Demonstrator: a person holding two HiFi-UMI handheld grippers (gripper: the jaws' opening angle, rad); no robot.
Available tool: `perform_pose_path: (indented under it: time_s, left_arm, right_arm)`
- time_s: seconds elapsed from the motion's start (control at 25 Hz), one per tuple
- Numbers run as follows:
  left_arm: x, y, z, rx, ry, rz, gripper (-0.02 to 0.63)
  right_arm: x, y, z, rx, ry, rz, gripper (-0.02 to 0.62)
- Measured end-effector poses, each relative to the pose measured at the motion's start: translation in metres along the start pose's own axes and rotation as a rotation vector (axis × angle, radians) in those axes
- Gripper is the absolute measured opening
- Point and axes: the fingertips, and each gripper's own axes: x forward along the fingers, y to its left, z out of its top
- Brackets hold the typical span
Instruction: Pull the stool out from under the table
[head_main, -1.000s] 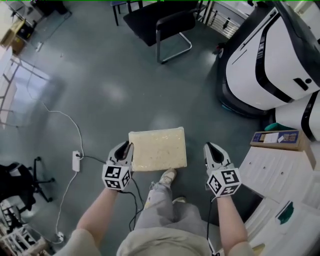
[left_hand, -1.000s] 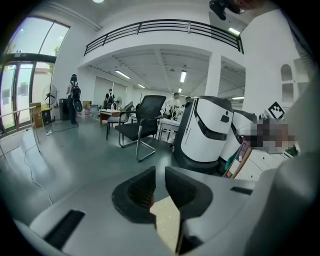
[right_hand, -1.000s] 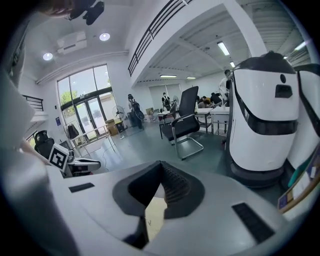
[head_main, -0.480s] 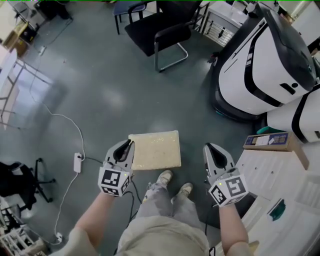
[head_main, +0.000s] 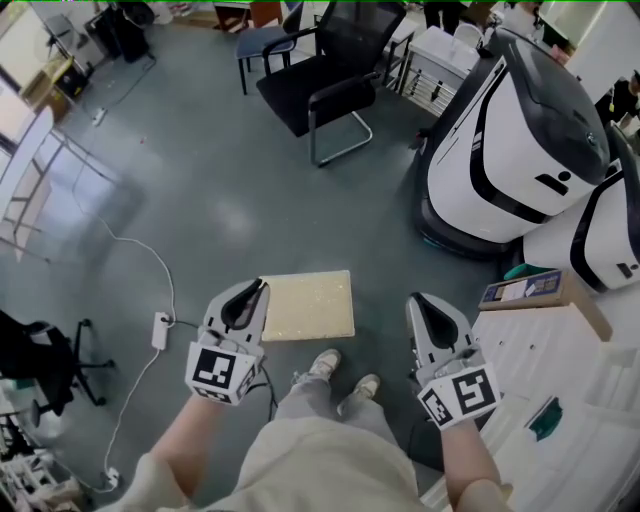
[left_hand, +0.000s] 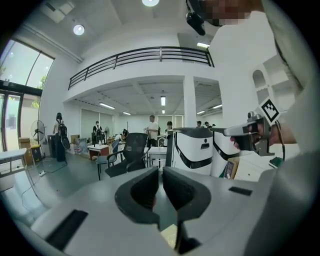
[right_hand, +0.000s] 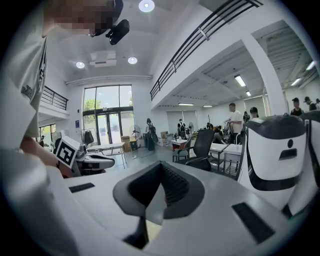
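Observation:
The stool (head_main: 307, 305), with a square cream seat, stands on the grey floor just ahead of the person's shoes. A sliver of that seat shows below the jaws in the left gripper view (left_hand: 170, 236). My left gripper (head_main: 258, 287) is shut and holds nothing. In the head view its tip lines up with the seat's left edge, but it is held well above it, pointing level across the room (left_hand: 161, 172). My right gripper (head_main: 415, 300) is shut and holds nothing, right of the stool and apart from it (right_hand: 160, 165). The white table (head_main: 560, 350) is at the right.
A cardboard box (head_main: 525, 290) and a green item (head_main: 545, 418) lie on the table. A large white and black machine (head_main: 510, 150) stands ahead on the right, a black chair (head_main: 330, 75) farther ahead. A power strip (head_main: 160, 330) with cables lies on the floor to the left.
The camera and both grippers have risen, so the stool looks smaller and farther below. The person's feet have come together behind it. Both grippers stay at either side of the seat.

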Motion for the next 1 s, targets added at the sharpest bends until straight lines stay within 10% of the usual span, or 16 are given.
perform_pose_path:
  time_s: [1.0]
  left_arm:
    - [-0.108,-0.108,0.138,0.093,-0.252,0.010,0.044]
  right_arm:
    - [-0.129,0.054,0.101,-0.080,-0.247,0.134,0.021]
